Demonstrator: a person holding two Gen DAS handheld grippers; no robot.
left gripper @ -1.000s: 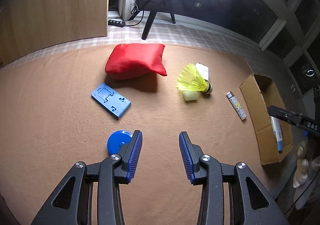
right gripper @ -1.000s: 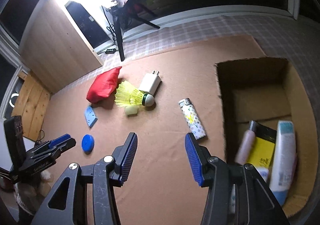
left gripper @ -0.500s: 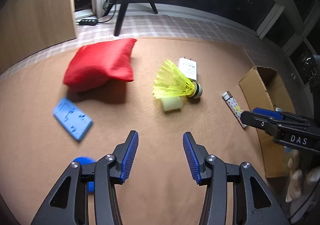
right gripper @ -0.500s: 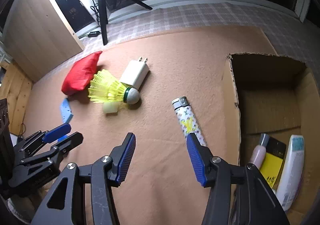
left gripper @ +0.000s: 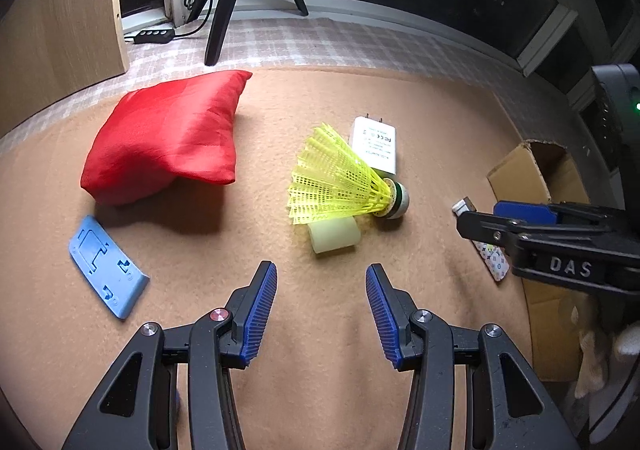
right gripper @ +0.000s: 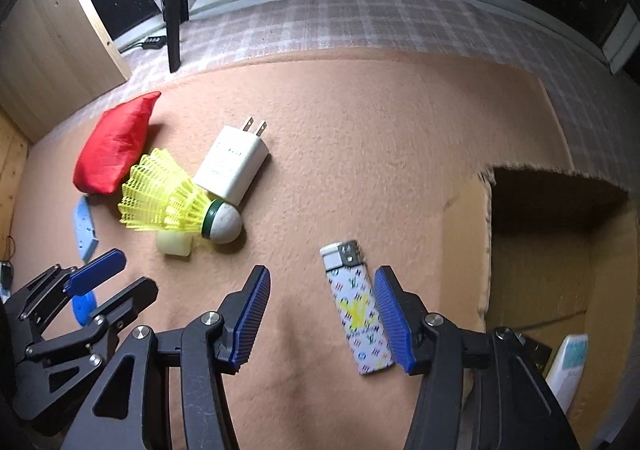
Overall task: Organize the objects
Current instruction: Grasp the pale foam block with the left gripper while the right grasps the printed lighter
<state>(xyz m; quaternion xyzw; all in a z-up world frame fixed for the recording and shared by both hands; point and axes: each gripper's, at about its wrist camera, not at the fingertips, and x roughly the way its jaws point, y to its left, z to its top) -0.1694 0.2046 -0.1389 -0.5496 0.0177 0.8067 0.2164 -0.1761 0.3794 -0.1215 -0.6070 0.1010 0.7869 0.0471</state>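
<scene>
Closing in, both tools gaping and empty: right tool [right gripper: 322,320] astride patterned white plastic lighter [right gripper: 357,308], squeezing next.

Stuff in the background: a tan felt mat [left gripper: 320,110] spread over a checkered floor covering [left gripper: 360,42], black tripod legs [left gripper: 224,2] standing by the window, a black power strip [left gripper: 154,36] with its cable, and a light wooden cabinet panel [left gripper: 60,30] off to the side.

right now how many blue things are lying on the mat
2: a blue holder lying flat below the red pouch, and a round blue lid partly hidden behind the left tongs. Others may be hidden.
</scene>
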